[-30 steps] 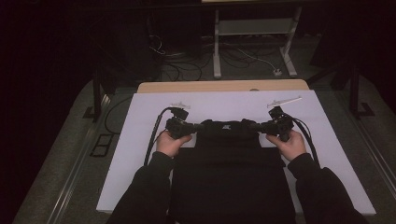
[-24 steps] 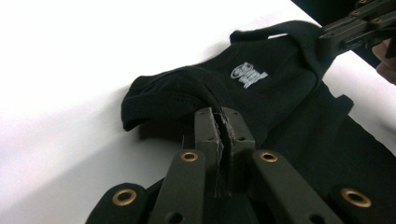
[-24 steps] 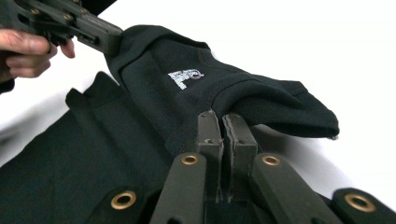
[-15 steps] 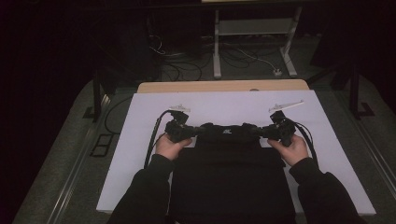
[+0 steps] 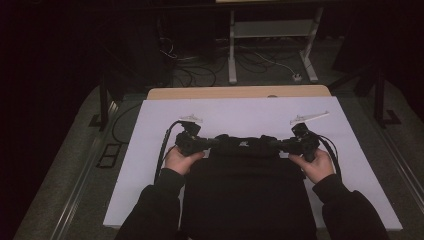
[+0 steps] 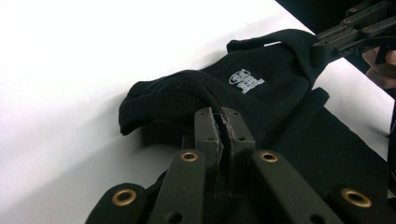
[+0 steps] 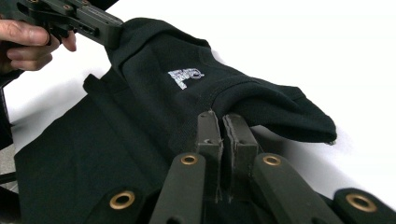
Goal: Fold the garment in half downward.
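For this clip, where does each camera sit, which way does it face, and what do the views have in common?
High view: above the person's side, looking forward and down on the white table; both forearms, the left hand-held gripper and the right hand-held gripper show.
Left gripper view: rides the left hand-held gripper, looking along its shut jaws across the black garment to the other hand.
Right gripper view: rides the right hand-held gripper, facing the opposite way; jaws shut.
Shared: both gripper views show the garment's white logo.

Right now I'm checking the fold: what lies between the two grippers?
In the high view, the black fabric garment's bunched top edge spans from left gripper to right gripper.
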